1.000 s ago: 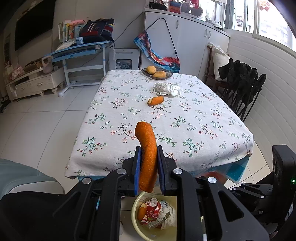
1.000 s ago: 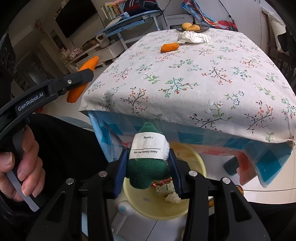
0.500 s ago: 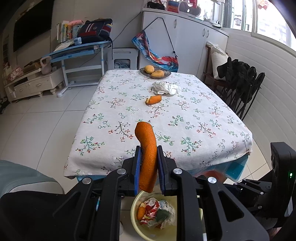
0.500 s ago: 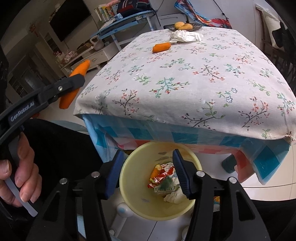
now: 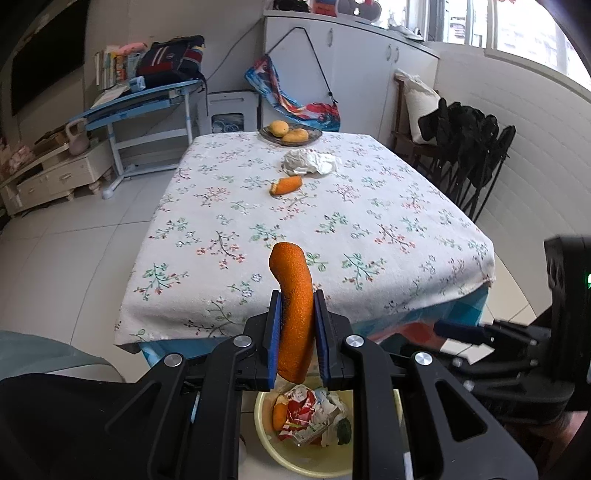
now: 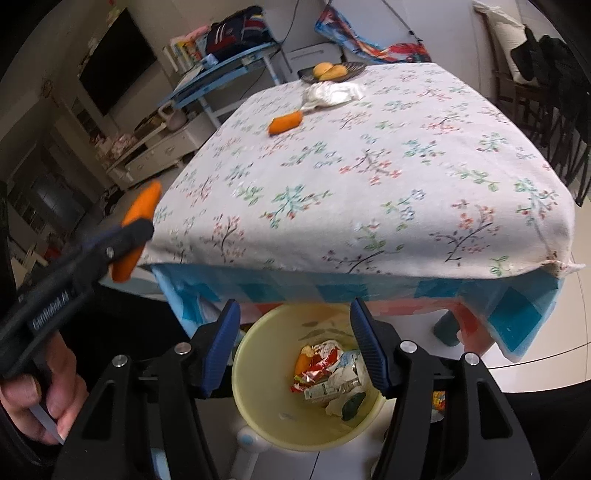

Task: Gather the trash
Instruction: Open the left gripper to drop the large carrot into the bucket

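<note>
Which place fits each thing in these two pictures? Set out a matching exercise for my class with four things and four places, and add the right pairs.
Things
1. long orange peel strip
2. crumpled white paper wad
3. dark green soft lump
4. two yellow mangoes

Places
A. on the dark plate
B. in the pale yellow bin
C. between the left claw pads
D. bare on the flowered tablecloth

Pairs: 1-C, 2-D, 3-B, 4-A

Daylight enters through the windows (image 5: 517, 33) far right beyond the tongs, lighting the table (image 5: 369, 221) evenly. Left of them the room dims. Fisheye bends the edges, and the right view is slightly blurred.
</note>
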Demonstrator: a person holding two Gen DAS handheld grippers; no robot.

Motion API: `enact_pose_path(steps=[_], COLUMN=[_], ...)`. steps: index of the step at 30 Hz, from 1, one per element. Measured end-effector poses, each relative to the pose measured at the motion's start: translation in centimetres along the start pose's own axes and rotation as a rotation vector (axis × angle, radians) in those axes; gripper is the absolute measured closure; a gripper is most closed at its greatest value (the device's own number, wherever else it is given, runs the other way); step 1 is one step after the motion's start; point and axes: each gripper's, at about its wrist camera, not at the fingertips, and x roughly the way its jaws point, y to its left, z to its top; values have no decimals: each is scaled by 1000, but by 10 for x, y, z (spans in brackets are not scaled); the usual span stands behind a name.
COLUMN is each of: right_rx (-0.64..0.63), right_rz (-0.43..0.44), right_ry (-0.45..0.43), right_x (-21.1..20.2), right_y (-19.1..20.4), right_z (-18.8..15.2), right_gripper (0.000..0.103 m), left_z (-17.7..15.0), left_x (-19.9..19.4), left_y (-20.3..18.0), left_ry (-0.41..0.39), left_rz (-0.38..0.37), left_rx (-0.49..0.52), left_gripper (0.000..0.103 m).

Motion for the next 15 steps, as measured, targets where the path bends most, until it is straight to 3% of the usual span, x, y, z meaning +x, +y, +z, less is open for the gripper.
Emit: enact_pose_path(steps=[9,15], right_rx=[75,98], right_rz=[-14,-19], right_ry=[-65,-88], right_x=[-13,-17], right_y=[-14,-20], right_z=[4,6], right_gripper=[39,38], left_z=[-15,-28], left_x=[4,15], left_y=[-20,-33], left_ry=[47,121], left_rz=[-25,-42], left_rx=[82,147], left_gripper=[87,87])
